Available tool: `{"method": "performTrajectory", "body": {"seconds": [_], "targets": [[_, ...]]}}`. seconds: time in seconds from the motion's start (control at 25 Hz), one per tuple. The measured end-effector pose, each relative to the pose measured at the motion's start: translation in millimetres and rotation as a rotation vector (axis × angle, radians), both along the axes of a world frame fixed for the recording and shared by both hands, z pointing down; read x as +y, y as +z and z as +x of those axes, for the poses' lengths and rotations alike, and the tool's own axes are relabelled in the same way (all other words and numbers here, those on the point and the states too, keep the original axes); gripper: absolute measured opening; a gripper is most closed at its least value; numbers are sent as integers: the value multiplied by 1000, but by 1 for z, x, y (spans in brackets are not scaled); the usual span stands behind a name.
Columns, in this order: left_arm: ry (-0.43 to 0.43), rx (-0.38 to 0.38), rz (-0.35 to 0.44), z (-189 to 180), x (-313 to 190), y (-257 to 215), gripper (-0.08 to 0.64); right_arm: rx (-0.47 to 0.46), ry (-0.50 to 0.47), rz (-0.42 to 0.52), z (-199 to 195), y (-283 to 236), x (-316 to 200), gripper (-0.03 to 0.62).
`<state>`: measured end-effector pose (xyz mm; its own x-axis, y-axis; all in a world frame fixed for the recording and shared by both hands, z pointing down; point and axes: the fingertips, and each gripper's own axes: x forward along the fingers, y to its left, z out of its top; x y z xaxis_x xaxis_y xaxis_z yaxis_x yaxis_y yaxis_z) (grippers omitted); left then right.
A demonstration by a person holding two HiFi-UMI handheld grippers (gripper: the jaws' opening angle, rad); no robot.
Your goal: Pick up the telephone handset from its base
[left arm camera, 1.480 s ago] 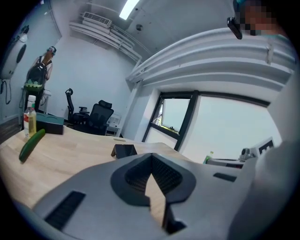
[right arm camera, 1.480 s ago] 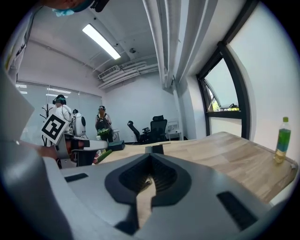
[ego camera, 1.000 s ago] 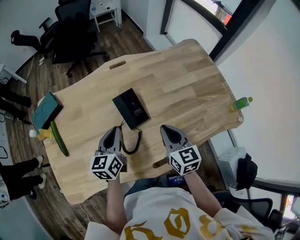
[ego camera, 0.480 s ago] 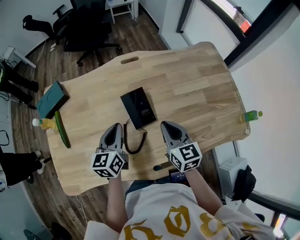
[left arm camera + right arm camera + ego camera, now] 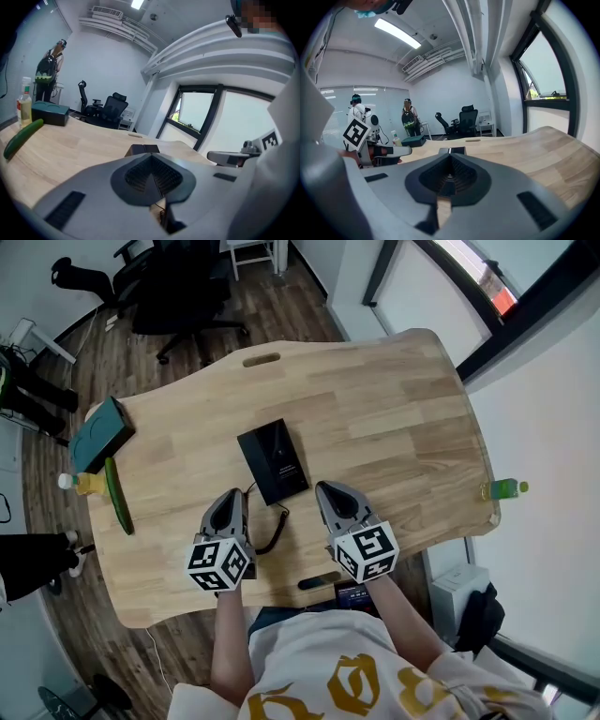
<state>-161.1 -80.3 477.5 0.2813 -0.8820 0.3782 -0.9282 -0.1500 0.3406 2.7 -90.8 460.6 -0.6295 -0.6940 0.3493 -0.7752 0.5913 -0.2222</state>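
Spotted telephone (image 5: 273, 462) flat at centre of tabletop (image 5: 394, 418), just beyond both grippers. Handset apparently on its base, though hard to separate by eye. Found left gripper (image 5: 230, 500) and right gripper (image 5: 330, 491) at near edge, flanking coiled cord (image 5: 272, 531) — jaws of each pressed together, empty. Best to spread one pair wide first, straddle handset's narrow width, then lift straight — minding cord.

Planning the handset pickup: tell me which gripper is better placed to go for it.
Probably the right gripper: its tip sits nearer the telephone, while the coiled cord lies by the left gripper. Both are shut.
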Motion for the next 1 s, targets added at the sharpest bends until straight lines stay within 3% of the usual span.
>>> {"method": "performTrajectory", "body": {"seconds": [0.8,1.0], "targets": [[1,92,-123,7,-34,64,6,53,-9,-106,5,57,-34,5],[42,158,-154,15,-41,74,68,54,-2,-124,2,64,-36,5]]}}
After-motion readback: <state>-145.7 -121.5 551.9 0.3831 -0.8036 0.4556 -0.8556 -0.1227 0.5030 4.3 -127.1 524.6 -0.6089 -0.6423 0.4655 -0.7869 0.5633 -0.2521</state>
